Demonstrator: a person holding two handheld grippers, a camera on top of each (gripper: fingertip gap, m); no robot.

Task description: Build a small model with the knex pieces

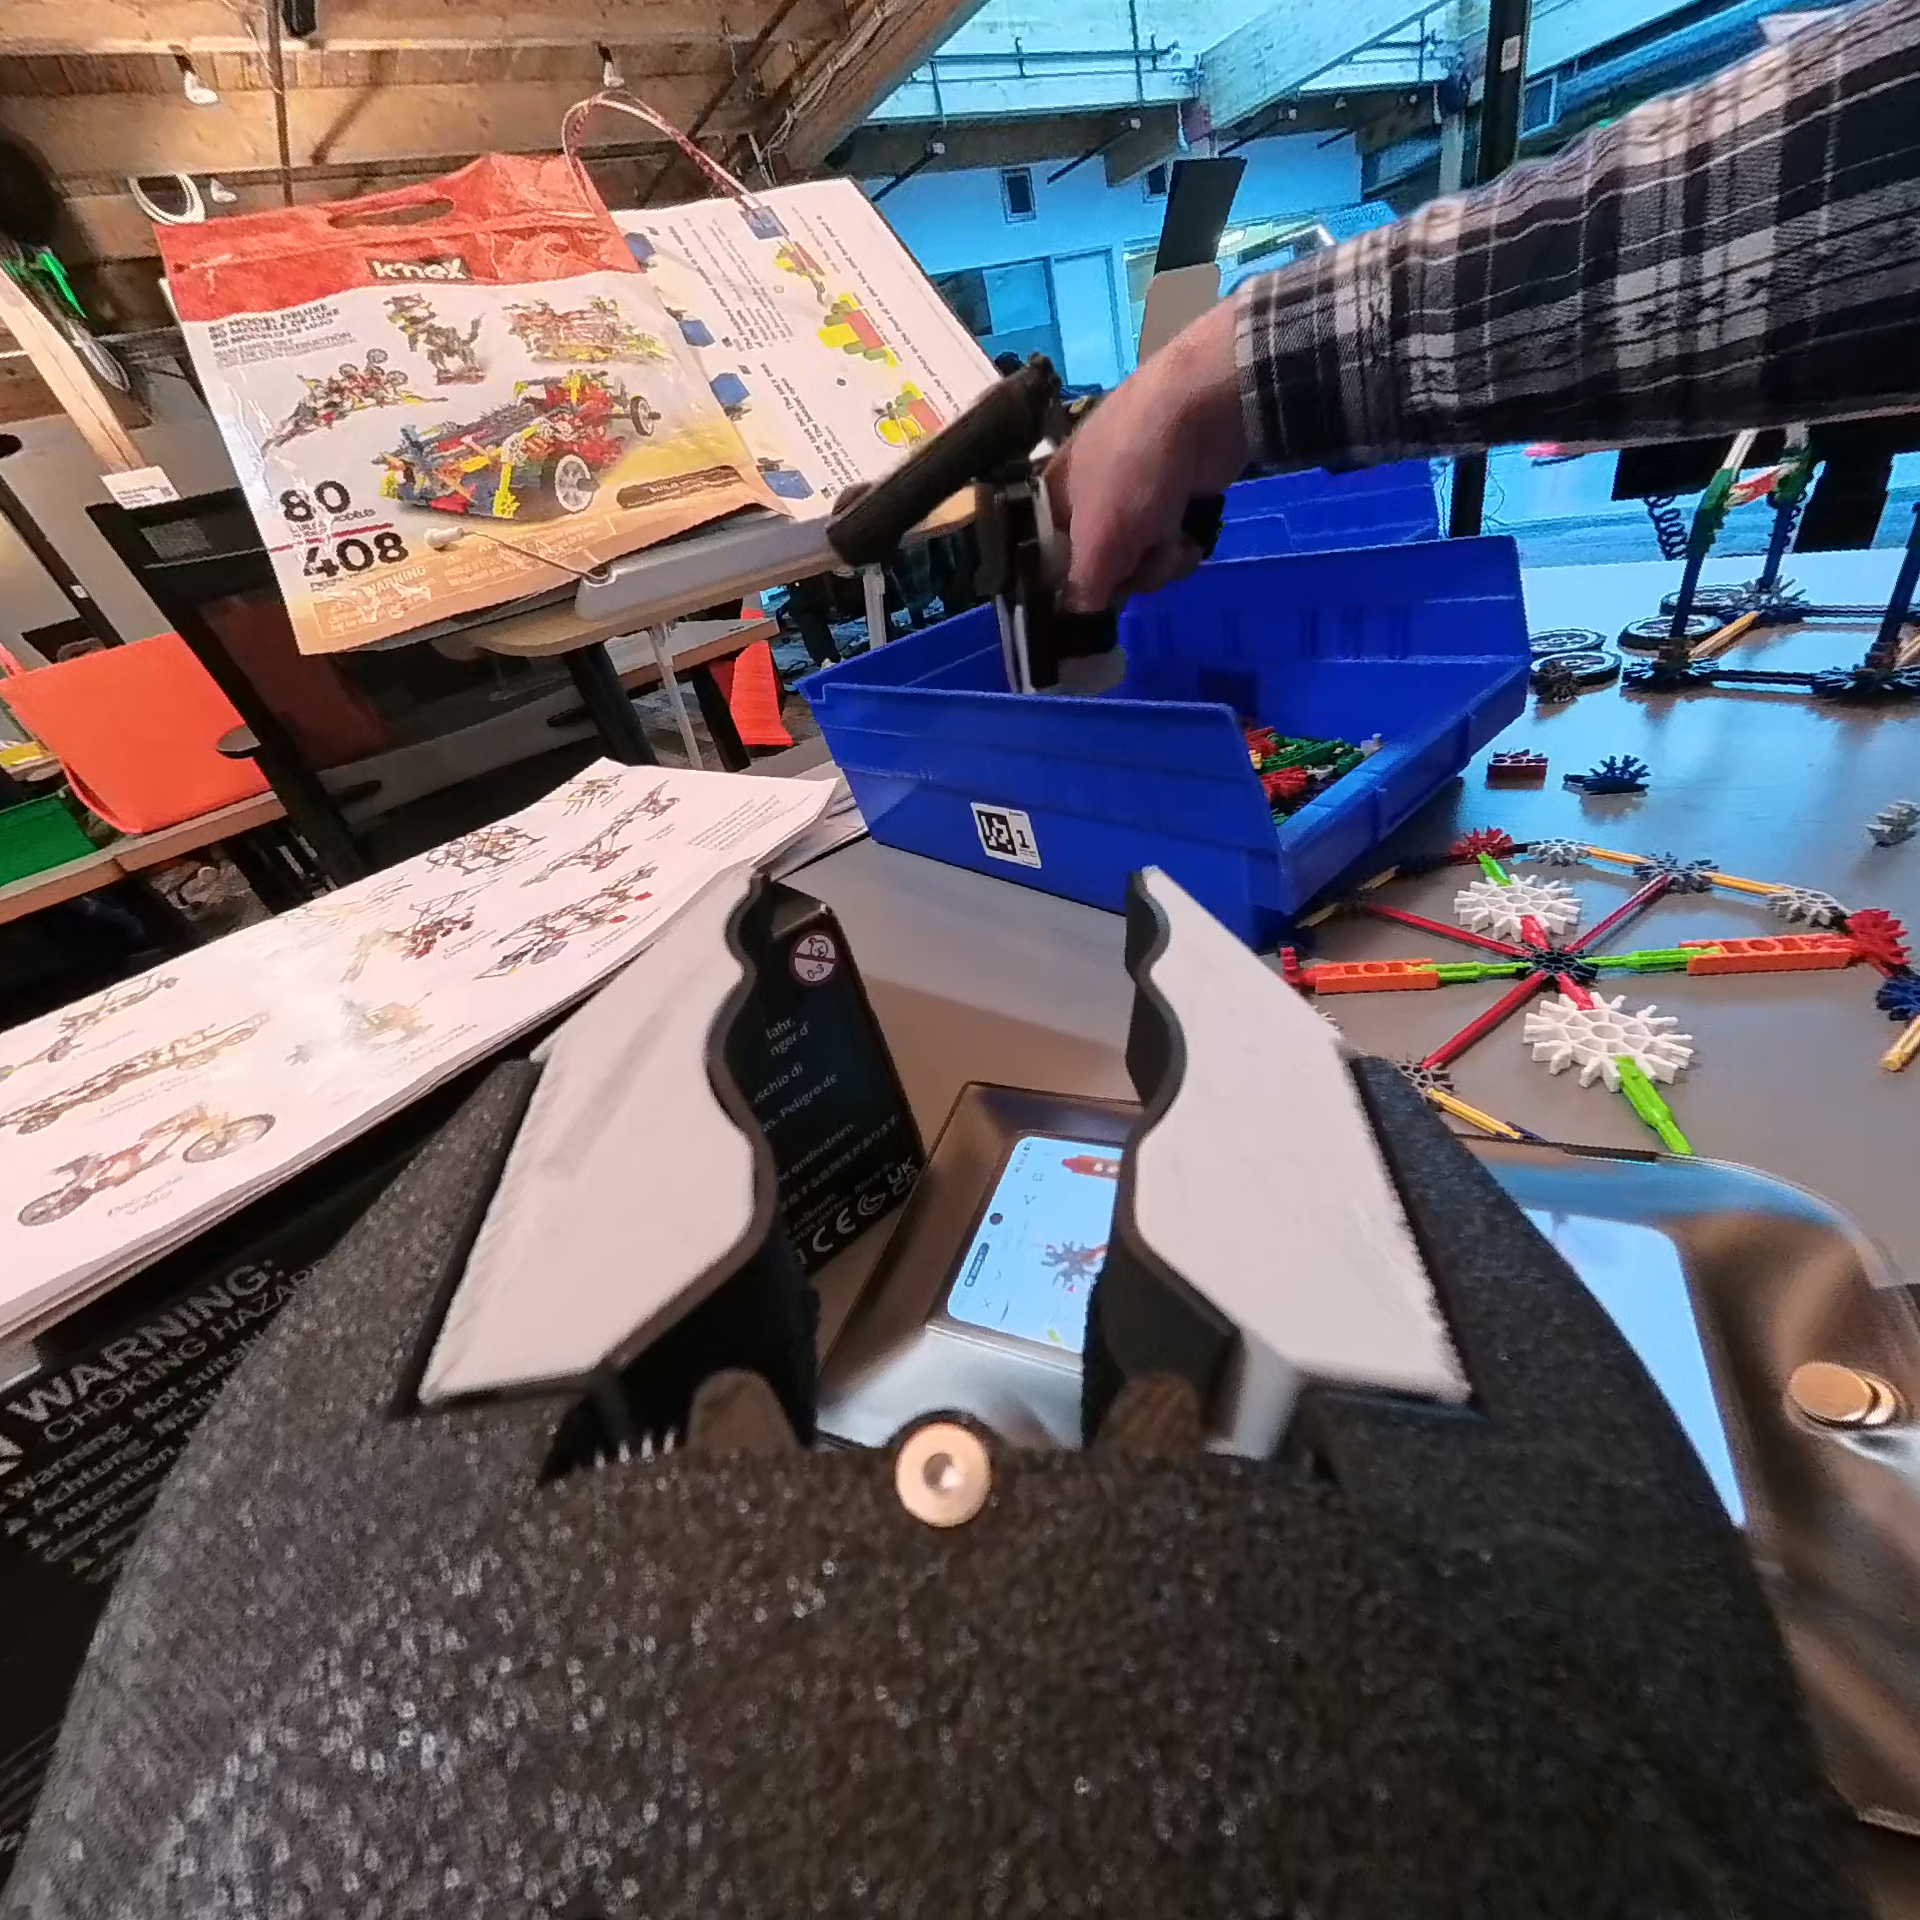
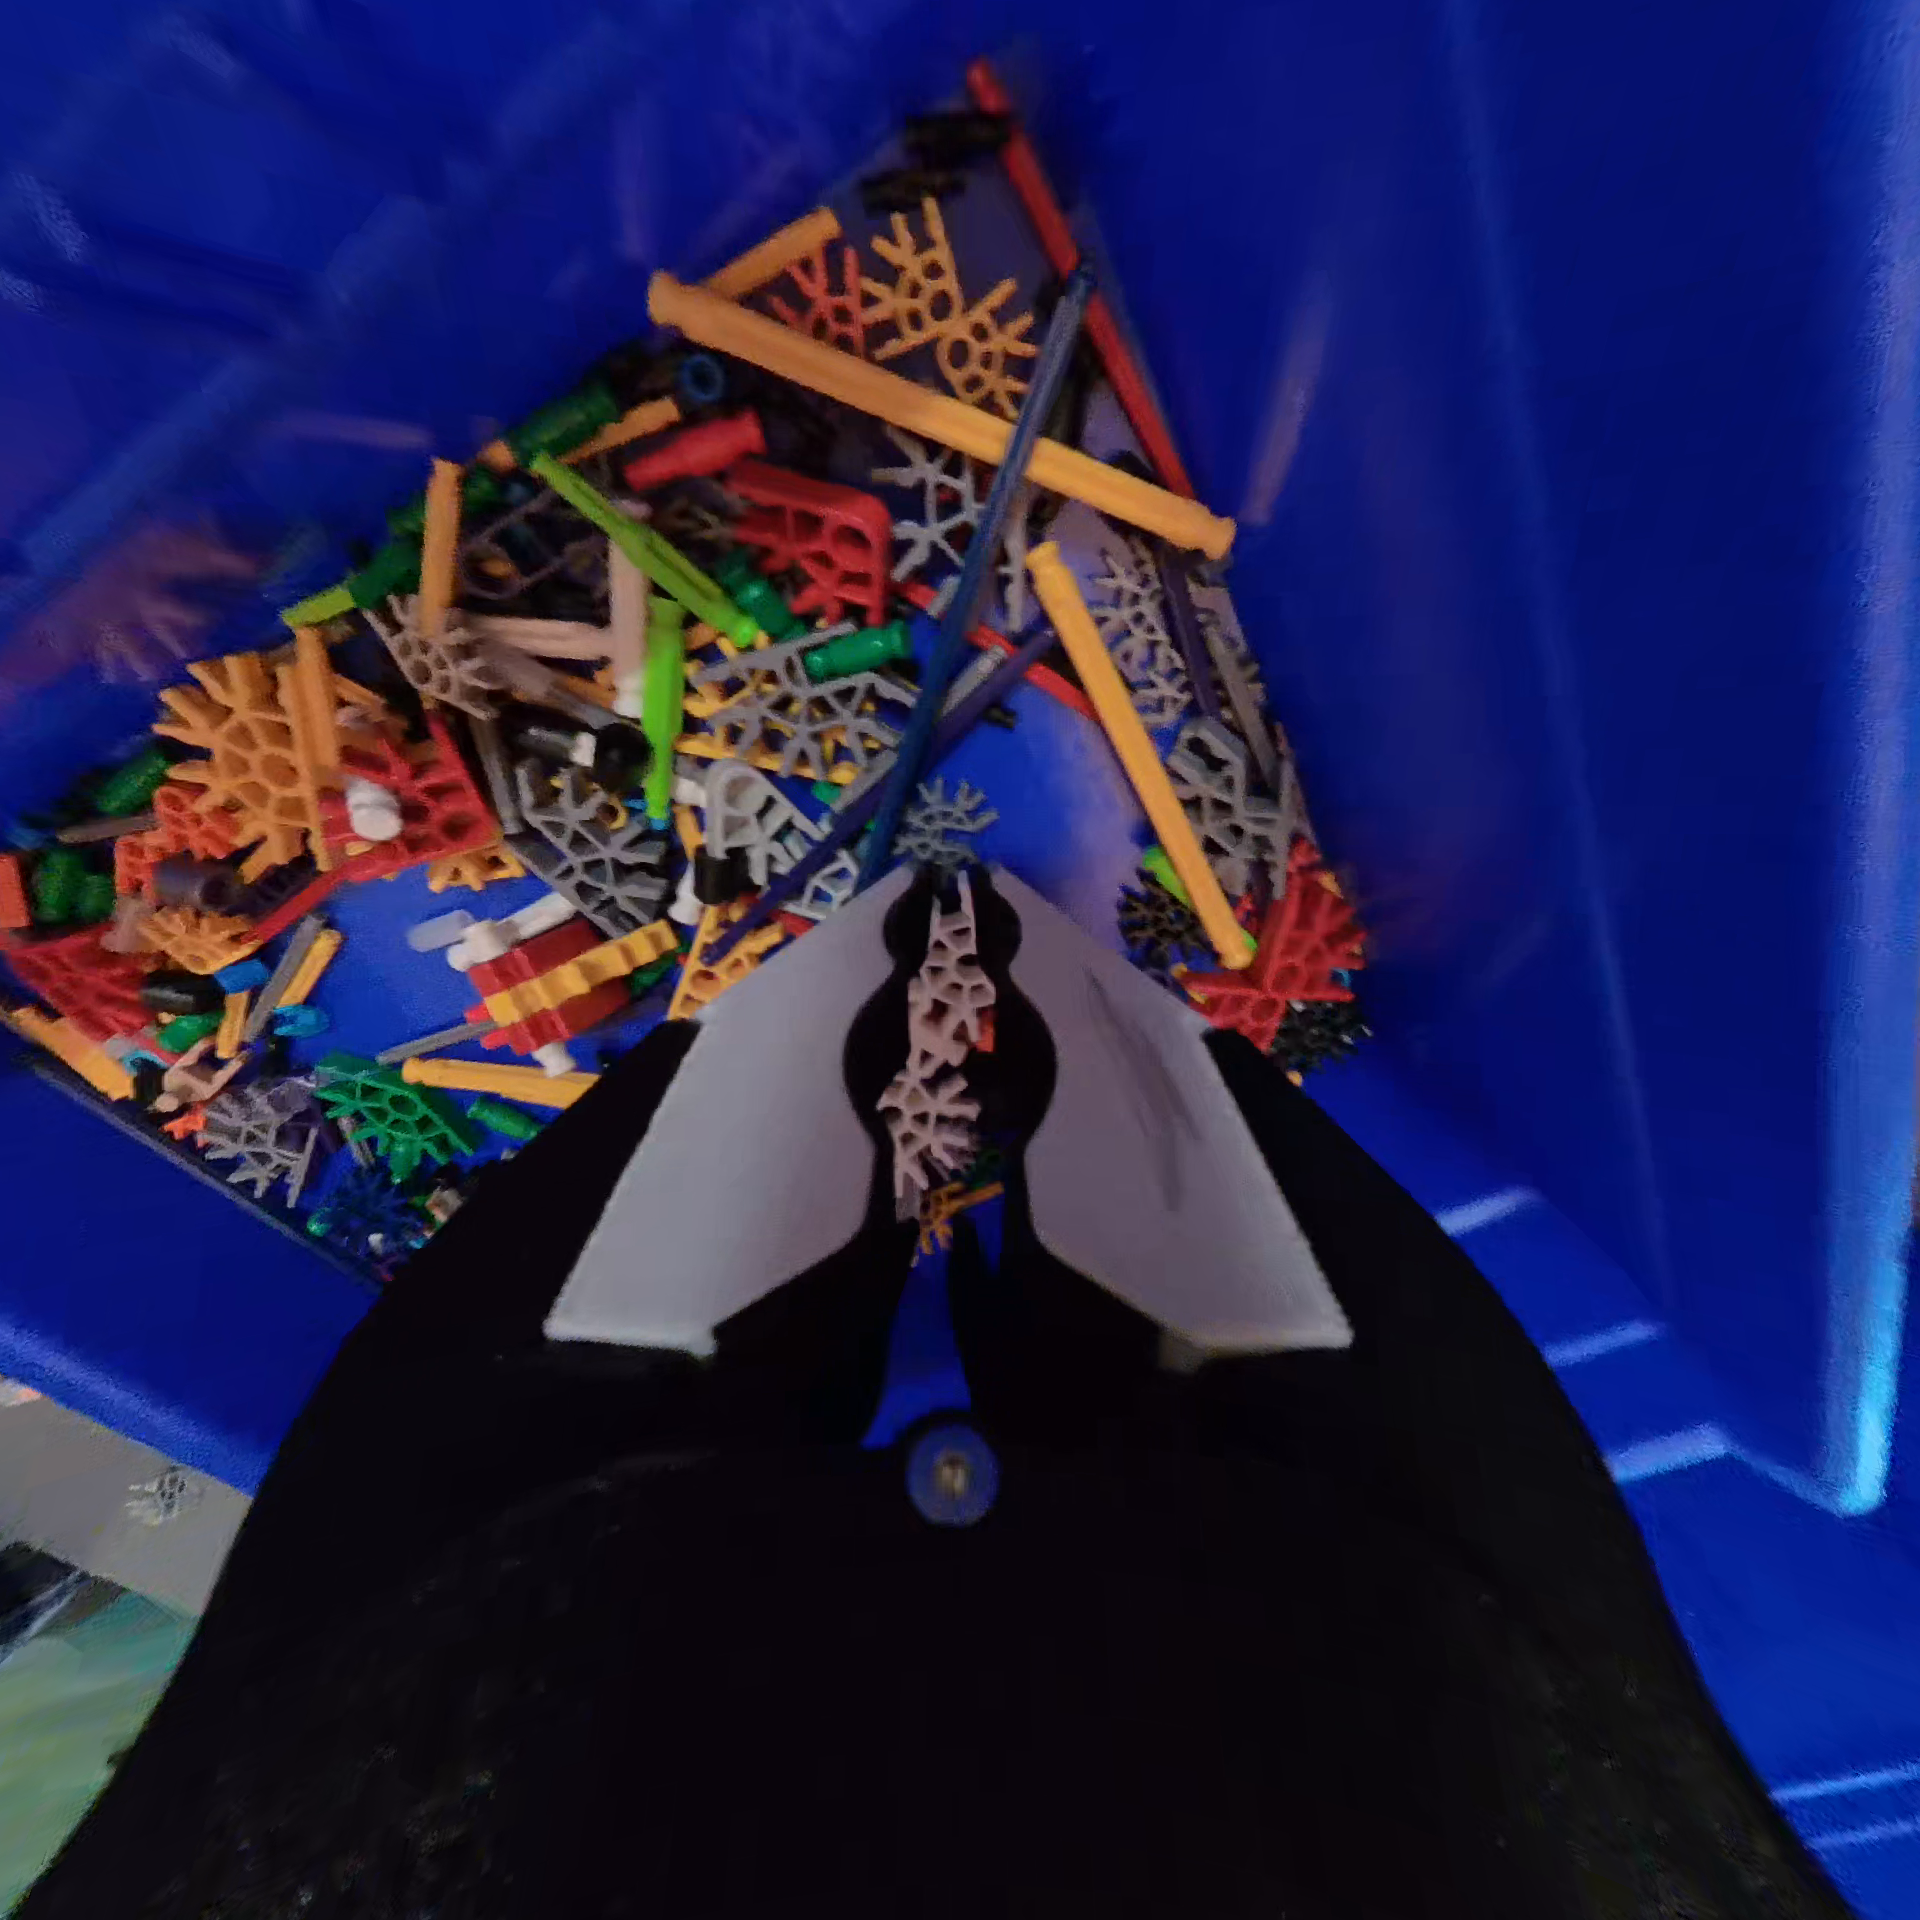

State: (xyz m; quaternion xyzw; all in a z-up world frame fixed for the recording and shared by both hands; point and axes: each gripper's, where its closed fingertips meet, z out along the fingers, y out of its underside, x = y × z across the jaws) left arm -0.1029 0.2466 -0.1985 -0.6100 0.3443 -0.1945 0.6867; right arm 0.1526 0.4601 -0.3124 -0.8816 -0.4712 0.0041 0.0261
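My right gripper (image 2: 943,883) is down inside the blue bin (image 2: 1558,623), over a pile of coloured rods and connectors (image 2: 727,644). Its jaws are shut on a light grey snowflake connector (image 2: 940,1023) that fills the narrow gap between them. A darker grey connector (image 2: 943,821) lies just beyond the tips. In the left wrist view the right gripper (image 1: 1023,649) points down into the bin (image 1: 1091,790), held by a hand in a plaid sleeve (image 1: 1558,270). My left gripper (image 1: 945,904) is open and empty above a phone (image 1: 1029,1247) and a black box (image 1: 831,1060).
A flat wheel-shaped rod model (image 1: 1558,966) lies on the grey table (image 1: 1766,1091) to the right of the bin, with a taller model (image 1: 1787,623) behind. An open instruction booklet (image 1: 312,987) lies at the left. A toy box and a second booklet (image 1: 468,395) stand propped behind. The grippers' ends are close to 35 cm from one another.
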